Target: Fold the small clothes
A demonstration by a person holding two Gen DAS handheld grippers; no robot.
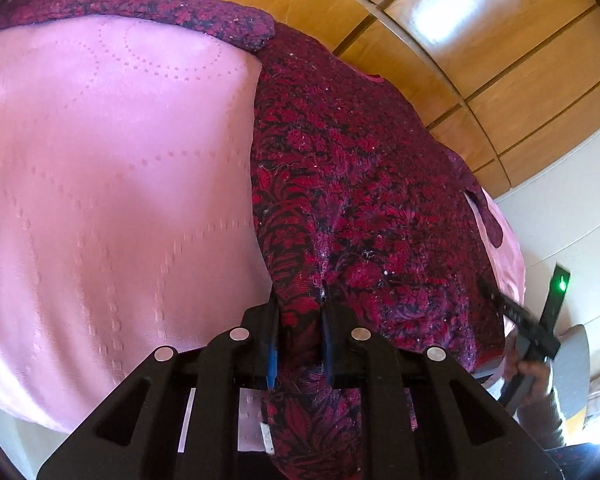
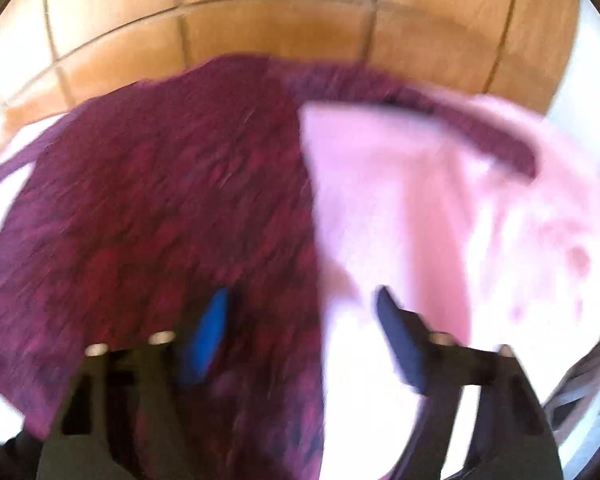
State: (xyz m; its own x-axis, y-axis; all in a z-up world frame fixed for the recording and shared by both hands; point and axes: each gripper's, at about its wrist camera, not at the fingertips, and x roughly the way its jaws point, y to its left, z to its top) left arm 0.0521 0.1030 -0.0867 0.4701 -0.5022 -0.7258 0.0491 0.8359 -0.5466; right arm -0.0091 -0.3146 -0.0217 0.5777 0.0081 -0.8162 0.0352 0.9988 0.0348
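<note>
Left claw (image 1: 300,320) is clenched on a bunched ridge of the dark red patterned garment (image 1: 360,184), right at the near hem, and fabric trails back between the jaws toward the camera. Right claw (image 2: 300,336) is released, jaws apart, with nothing pinched; one blue pad (image 2: 206,336) hangs over the garment and the other sits over bare pink. That view is badly smeared, so I can't tell if the pads touch the cloth.

The garment lies spread on the pink bedspread (image 1: 112,168), body running from about 6 o'clock up to 1 o'clock in the left view, one sleeve (image 1: 140,16) stretched out toward 10 o'clock along the far edge. A wooden panelled wall (image 1: 440,40) is behind it.

What I'd watch for:

- You've only got one corner. Lift now and the whole thing will probably swing off that single pinch and twist, so the fold comes out crooked.
- The pinch looks like a bunch, maybe several layers. If it's two, you could drag the bottom layer along.
- The right claw straddles the garment's edge at roughly 12 o'clock in its own view. Close there and you may grab bedspread too.
- That loose sleeve could get trapped under the fold.
</note>
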